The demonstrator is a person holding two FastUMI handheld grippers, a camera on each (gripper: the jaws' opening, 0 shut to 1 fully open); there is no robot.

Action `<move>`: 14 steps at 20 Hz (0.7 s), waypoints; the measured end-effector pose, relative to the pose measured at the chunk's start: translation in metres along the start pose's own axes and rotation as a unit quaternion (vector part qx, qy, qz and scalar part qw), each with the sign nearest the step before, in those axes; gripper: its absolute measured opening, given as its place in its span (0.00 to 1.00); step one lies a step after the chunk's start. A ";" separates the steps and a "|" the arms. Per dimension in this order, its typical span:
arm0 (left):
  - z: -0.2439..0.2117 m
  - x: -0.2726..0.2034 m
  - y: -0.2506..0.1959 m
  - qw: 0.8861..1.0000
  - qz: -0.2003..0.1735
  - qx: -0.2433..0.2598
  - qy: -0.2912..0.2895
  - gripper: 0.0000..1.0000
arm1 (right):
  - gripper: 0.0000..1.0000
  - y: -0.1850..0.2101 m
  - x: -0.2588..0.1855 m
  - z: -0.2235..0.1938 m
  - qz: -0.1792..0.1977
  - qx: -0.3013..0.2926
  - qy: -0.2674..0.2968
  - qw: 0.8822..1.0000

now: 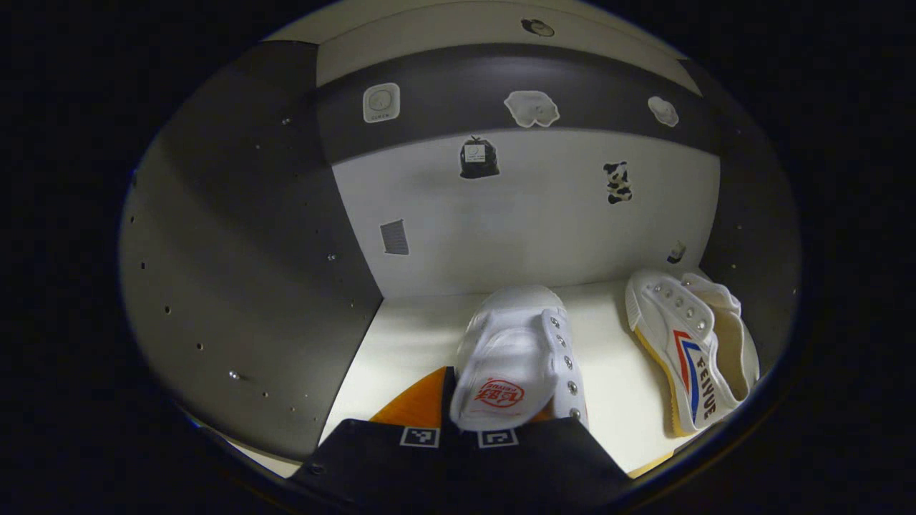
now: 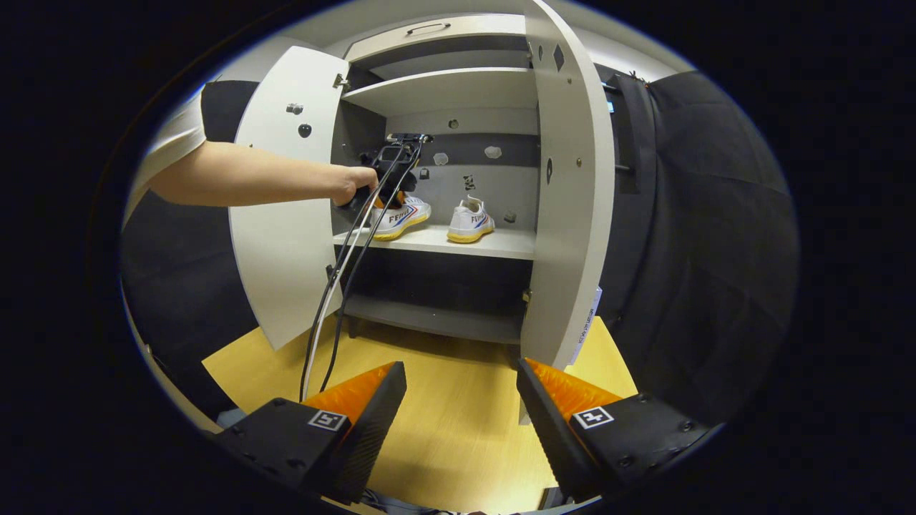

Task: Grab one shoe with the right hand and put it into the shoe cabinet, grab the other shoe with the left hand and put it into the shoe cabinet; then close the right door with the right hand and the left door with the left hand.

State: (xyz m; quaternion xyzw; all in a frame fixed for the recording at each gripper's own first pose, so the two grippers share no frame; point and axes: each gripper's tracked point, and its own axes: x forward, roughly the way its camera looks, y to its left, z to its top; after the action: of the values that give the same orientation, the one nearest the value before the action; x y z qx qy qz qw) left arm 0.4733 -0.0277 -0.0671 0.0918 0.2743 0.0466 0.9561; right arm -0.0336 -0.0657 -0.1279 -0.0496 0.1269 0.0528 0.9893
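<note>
Shoe cabinet (image 2: 436, 243), both doors open: two white shoes are seen on its middle shelf. In the left gripper view, one shoe (image 1: 519, 368) is held between the fingers of the left gripper (image 1: 494, 418), its sole resting on or just above the shelf (image 1: 408, 336); the second shoe (image 1: 690, 350) lies to its right, apart, tipped onto its side. In the right gripper view, the right gripper (image 2: 461, 408) is shown well back from the cabinet, fingers spread and empty, above a wooden floor (image 2: 458, 400). The right-hand placement is judged done and the left-hand one nearly so; release remains, then closing of the right door (image 2: 572, 193) and left door (image 2: 286, 193).
</note>
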 end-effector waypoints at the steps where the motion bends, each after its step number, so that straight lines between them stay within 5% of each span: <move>1: 0.002 0.005 -0.003 1.000 0.001 0.000 0.005 0.05 | 0.98 -0.002 -0.001 -0.002 -0.002 -0.001 0.002 1.000; 8: -0.001 0.020 -0.011 1.000 0.002 -0.002 0.027 0.06 | 0.98 -0.014 -0.003 -0.005 -0.016 0.004 0.004 1.000; 12: -0.002 0.009 -0.008 0.999 -0.005 -0.029 0.026 0.19 | 0.98 -0.019 -0.003 -0.005 -0.019 0.014 0.004 1.000; 14: -0.002 -0.003 -0.006 0.999 -0.016 -0.038 0.020 0.39 | 0.98 -0.019 -0.002 -0.004 -0.016 0.016 0.004 1.000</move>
State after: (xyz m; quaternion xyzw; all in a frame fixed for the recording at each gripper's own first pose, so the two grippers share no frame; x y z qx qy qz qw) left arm 0.4699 -0.0341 -0.0679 0.0497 0.2924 0.0439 0.9540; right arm -0.0344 -0.0851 -0.1300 -0.0360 0.1306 0.0351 0.9902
